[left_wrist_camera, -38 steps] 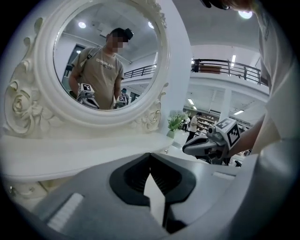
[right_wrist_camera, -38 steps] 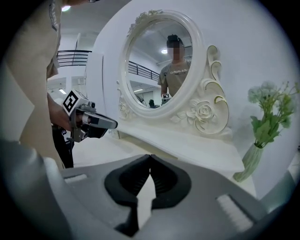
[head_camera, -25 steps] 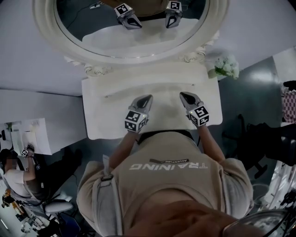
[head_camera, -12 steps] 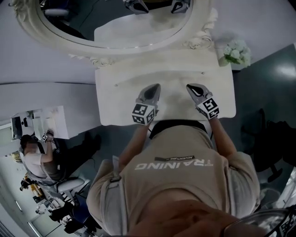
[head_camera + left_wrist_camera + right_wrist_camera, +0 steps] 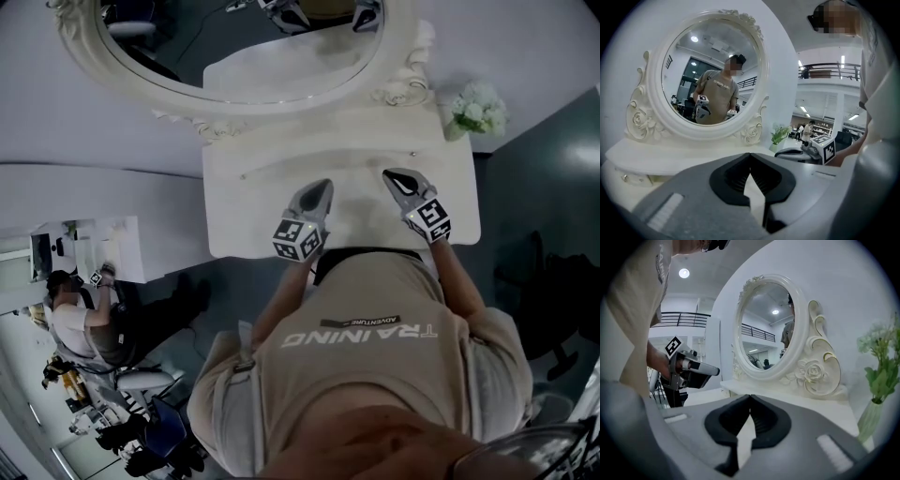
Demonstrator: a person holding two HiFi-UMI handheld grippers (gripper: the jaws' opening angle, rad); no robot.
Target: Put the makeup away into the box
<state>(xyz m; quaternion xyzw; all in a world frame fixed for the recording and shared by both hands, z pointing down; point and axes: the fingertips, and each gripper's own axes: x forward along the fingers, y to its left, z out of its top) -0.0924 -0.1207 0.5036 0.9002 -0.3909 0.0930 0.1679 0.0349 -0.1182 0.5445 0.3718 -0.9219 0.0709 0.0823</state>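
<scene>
In the head view, the left gripper (image 5: 324, 186) and the right gripper (image 5: 390, 174) hover side by side over the white dressing table (image 5: 253, 208). The oval mirror (image 5: 187, 56) stands behind them and flowers (image 5: 476, 105) sit at the table's right corner. No makeup and no box show anywhere. In the left gripper view, its jaws are pressed together on nothing. The right gripper view shows the same: tips closed and empty. Makeup pieces are probably small, light and slick, so each is best taken gently across its middle.
</scene>
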